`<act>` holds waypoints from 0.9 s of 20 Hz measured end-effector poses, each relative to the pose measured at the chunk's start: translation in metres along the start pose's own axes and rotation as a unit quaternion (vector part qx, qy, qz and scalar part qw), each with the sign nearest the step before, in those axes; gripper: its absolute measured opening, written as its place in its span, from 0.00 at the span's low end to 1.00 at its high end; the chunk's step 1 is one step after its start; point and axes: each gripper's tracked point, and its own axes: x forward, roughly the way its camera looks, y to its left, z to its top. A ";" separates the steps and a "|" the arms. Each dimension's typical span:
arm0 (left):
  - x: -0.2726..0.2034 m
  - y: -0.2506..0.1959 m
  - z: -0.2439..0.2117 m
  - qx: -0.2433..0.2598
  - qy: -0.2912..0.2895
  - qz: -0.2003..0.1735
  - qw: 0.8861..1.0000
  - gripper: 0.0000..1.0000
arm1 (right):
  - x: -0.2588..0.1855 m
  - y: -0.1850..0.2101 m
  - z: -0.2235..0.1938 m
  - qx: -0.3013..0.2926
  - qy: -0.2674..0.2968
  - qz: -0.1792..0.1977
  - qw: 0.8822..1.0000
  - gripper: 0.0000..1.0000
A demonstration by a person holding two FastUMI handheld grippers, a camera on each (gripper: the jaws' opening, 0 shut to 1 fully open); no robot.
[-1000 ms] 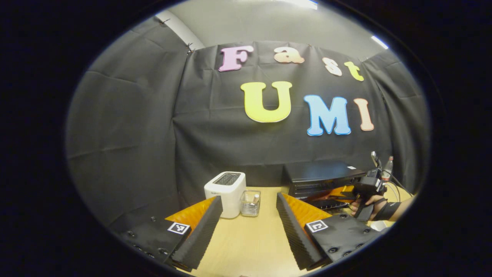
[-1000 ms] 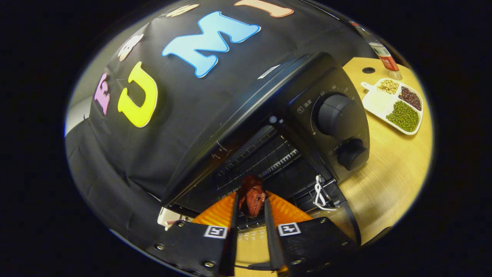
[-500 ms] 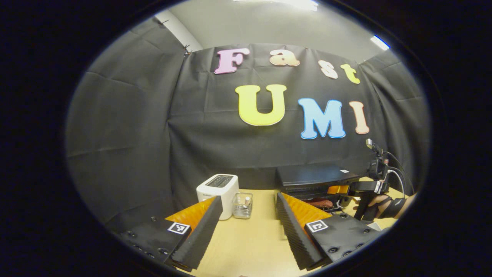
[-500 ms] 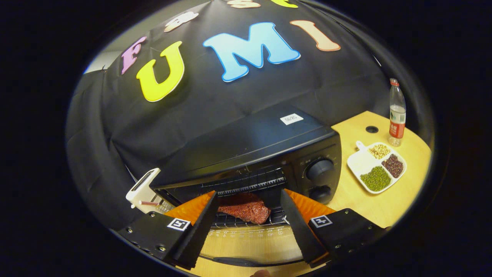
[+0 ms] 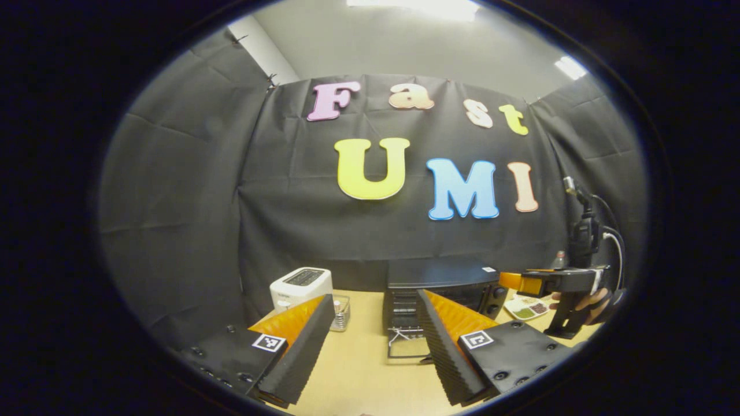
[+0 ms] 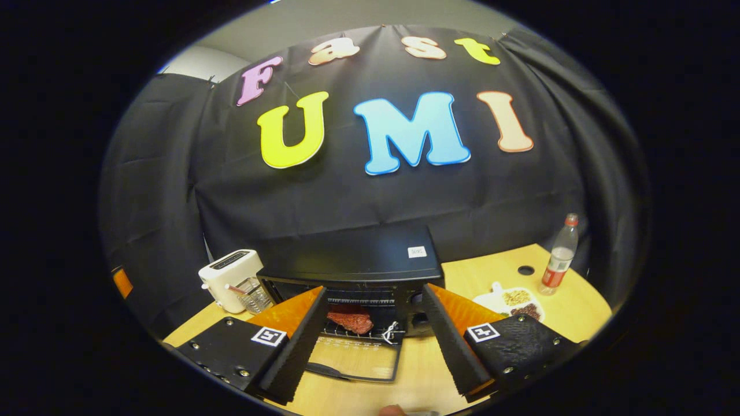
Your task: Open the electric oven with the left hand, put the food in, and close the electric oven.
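Note:
The black electric oven (image 6: 352, 260) stands at the back of the wooden table, its door (image 6: 358, 361) folded down flat toward me. A reddish slab of meat (image 6: 350, 319) lies on the wire rack inside. My right gripper (image 6: 373, 289) hangs open in front of the oven, a little back from the door, with nothing between its fingers. In the left gripper view the oven (image 5: 439, 277) sits ahead and slightly right. My left gripper (image 5: 374, 296) is open and empty over the table. A hand holds the right gripper (image 5: 523, 283) at the right, level with the oven's top.
A white toaster (image 6: 231, 271) and a small glass holder (image 6: 254, 297) stand left of the oven. To its right lie a white divided plate of beans (image 6: 511, 300) and a plastic bottle (image 6: 559, 254). Black cloth walls close off the back and sides.
My right gripper opened, left the meat on the oven rack and drew back and up from the oven. The left gripper view has swung so the oven sits nearer its middle.

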 end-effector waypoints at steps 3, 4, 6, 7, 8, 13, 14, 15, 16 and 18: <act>-0.007 -0.025 0.000 -0.003 -0.004 -0.007 1.000 0.94 | -0.034 -0.010 0.021 -0.021 -0.028 -0.004 0.999 0.98; -0.008 -0.033 -0.003 -0.005 -0.002 -0.009 1.000 0.97 | -0.044 -0.013 0.026 -0.023 -0.036 -0.005 0.999 0.98; -0.008 -0.046 -0.010 -0.007 0.002 -0.010 1.000 0.97 | -0.065 -0.021 0.038 -0.026 -0.054 -0.007 0.998 0.98; -0.009 -0.053 -0.012 -0.006 0.003 -0.011 1.000 0.97 | -0.075 -0.027 0.044 -0.030 -0.063 -0.009 0.998 0.98; -0.010 -0.060 -0.016 -0.004 0.006 -0.012 1.000 0.97 | -0.086 -0.033 0.049 -0.033 -0.072 -0.012 0.997 0.98; -0.011 -0.091 -0.046 0.007 0.028 -0.007 1.000 0.97 | -0.139 -0.061 0.068 -0.037 -0.109 -0.019 0.993 0.98; -0.013 -0.098 -0.054 0.005 0.034 -0.008 0.999 0.97 | -0.146 -0.067 0.070 -0.039 -0.112 -0.021 0.993 0.98; -0.014 -0.105 -0.060 0.005 0.039 -0.009 0.999 0.97 | -0.157 -0.073 0.071 -0.043 -0.116 -0.021 0.992 0.98; -0.016 -0.109 -0.065 0.006 0.044 -0.009 0.999 0.97 | -0.163 -0.077 0.073 -0.047 -0.121 -0.021 0.991 0.97; -0.016 -0.119 -0.082 0.016 0.061 -0.012 0.998 0.97 | -0.174 -0.086 0.076 -0.055 -0.128 -0.026 0.990 0.98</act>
